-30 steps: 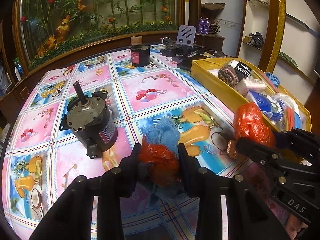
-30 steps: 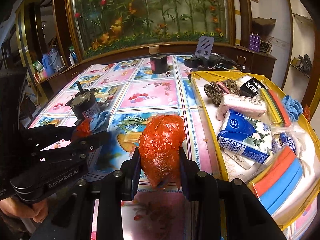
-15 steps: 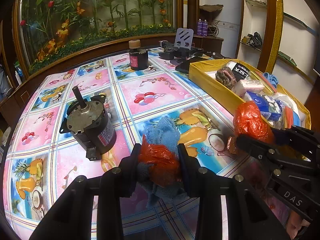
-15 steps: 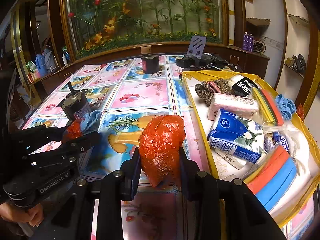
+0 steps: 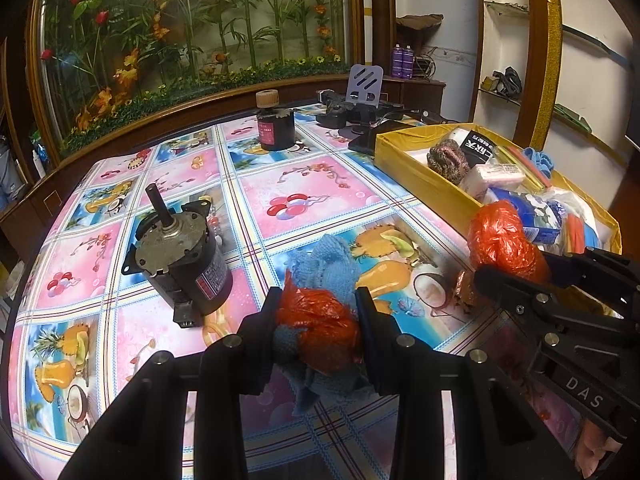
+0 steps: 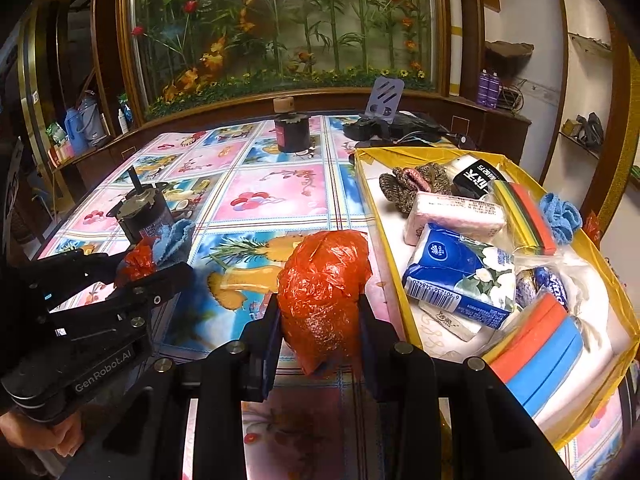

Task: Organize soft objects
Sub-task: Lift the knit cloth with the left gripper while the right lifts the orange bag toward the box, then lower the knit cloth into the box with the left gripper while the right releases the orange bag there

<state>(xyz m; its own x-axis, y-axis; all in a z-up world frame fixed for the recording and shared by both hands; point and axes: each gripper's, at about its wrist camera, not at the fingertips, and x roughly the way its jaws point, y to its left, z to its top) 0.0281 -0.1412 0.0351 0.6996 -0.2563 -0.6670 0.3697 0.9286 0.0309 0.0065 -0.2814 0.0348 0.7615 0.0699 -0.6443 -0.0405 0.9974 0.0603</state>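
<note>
A crumpled red plastic bag bundled with a blue knitted cloth (image 5: pixel 320 320) sits clamped between the left gripper's (image 5: pixel 318 320) narrowed jaws, while a second crinkled red-orange plastic bag (image 6: pixel 324 296) fills the right gripper's (image 6: pixel 320 320) grip, beside the yellow cardboard box (image 6: pixel 404 316).

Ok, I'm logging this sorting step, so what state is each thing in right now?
Left gripper: shut on a crumpled red plastic bag and blue knitted cloth.
Right gripper: shut on a bulging orange-red plastic bag, held beside the box.
Yellow cardboard box: open, crowded with soft packs.
Black electric motor: shaft up, tilted.
Black jar: upright, capped.
</note>
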